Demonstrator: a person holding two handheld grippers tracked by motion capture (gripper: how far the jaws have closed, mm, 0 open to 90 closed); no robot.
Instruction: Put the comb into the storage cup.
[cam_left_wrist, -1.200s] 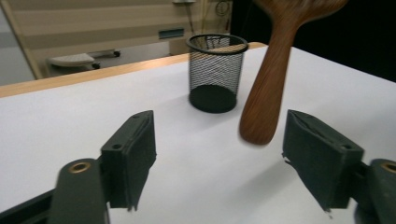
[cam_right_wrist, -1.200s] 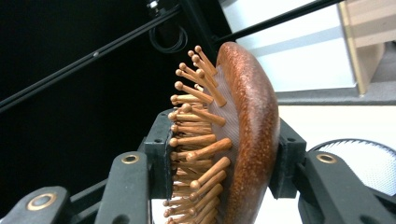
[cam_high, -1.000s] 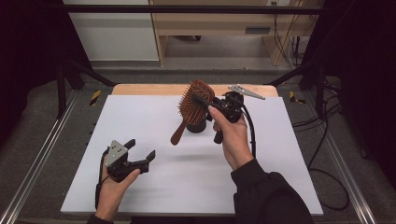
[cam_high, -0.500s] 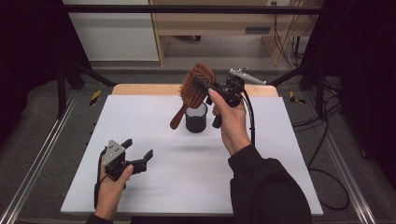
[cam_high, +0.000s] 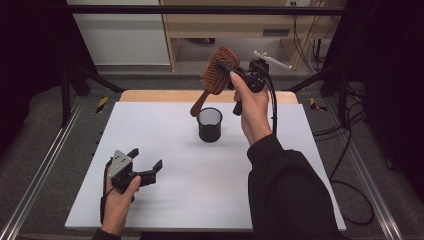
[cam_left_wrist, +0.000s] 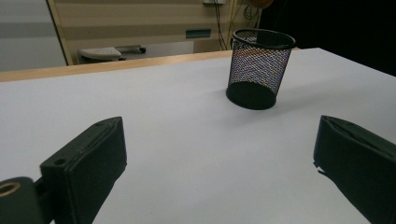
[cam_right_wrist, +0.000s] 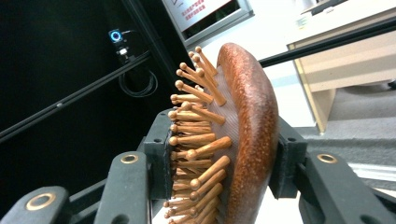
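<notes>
The left gripper (cam_high: 145, 172) is held spread and empty low over the table (cam_high: 300, 200); the mesh cup (cam_high: 210, 125) stands ahead of it, well apart. The brush (cam_high: 216, 75) is pinched across its head by the right gripper (cam_right_wrist: 224, 163), raised above and behind the cup, handle slanting down toward the cup's mouth.

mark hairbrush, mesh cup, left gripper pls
hairbrush (cam_high: 218, 69), high view, on the bristle head.
mesh cup (cam_left_wrist: 258, 68), left gripper view, on the mesh wall.
left gripper (cam_high: 145, 164), high view, midway between its open jaw tips.
</notes>
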